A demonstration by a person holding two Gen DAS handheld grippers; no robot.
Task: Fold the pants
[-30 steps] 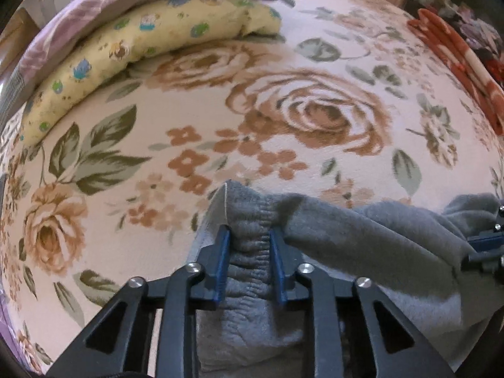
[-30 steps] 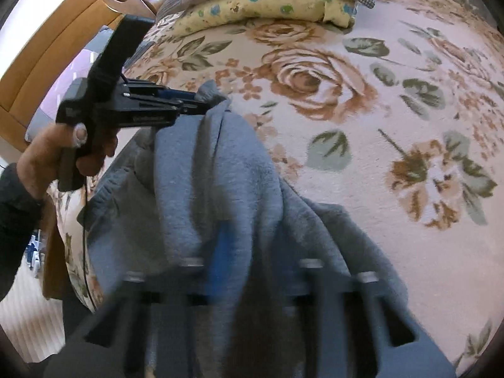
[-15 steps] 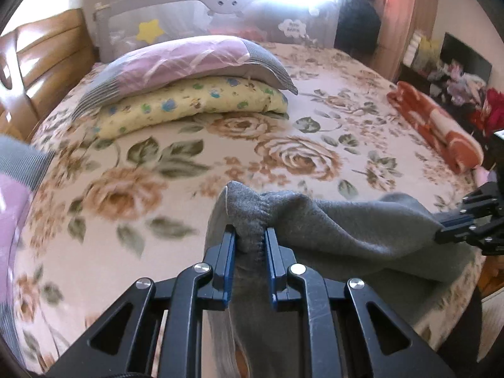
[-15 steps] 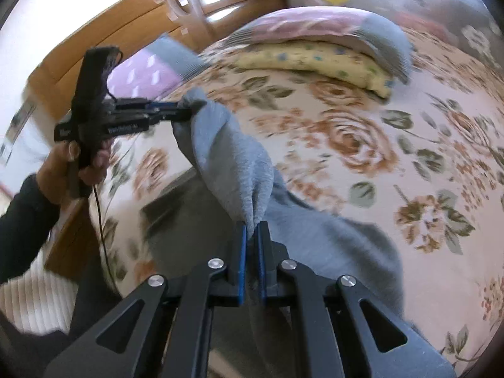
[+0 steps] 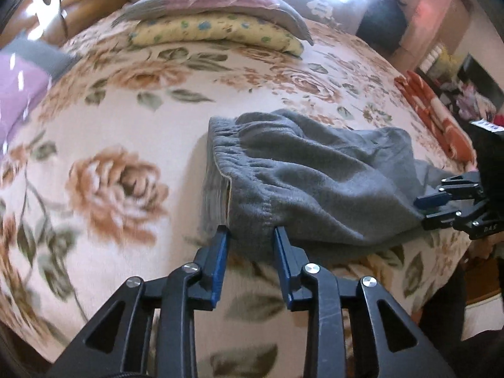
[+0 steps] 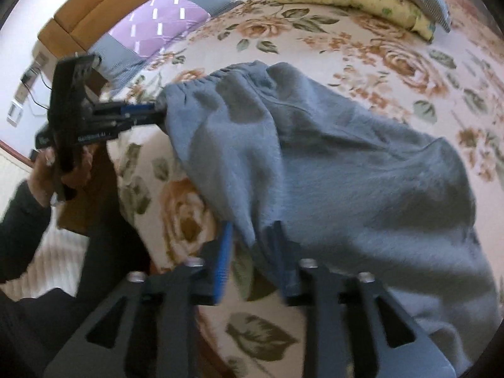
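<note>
1. The jaws of the left gripper are standing spread, with the elastic waistband corner of the pants sitting between the tips but not being pinched.
2. The jaws of the right gripper are also looking spread, with a fold of cloth hanging between them; blur is making it hard to say whether either finger is touching the cloth.
3. The gray pants are lying bunched on the bed, near its front edge, with the waistband facing the left gripper and the rest sagging in loose folds towards the right one.
4. Risk, as a judgement: with neither side gripping, the bunched cloth is probably settling unevenly, so any fold started from here could come out crooked or trap wrinkles.
5. The part nearest the edge may be slipping towards the floor if nudged, since the fleece looks soft and heavy.
6. Farther out, a yellow pillow and a pink one are lying at the head, a purple pillow at the side, and an orange blanket by the far edge, all well apart from the pants.
</note>
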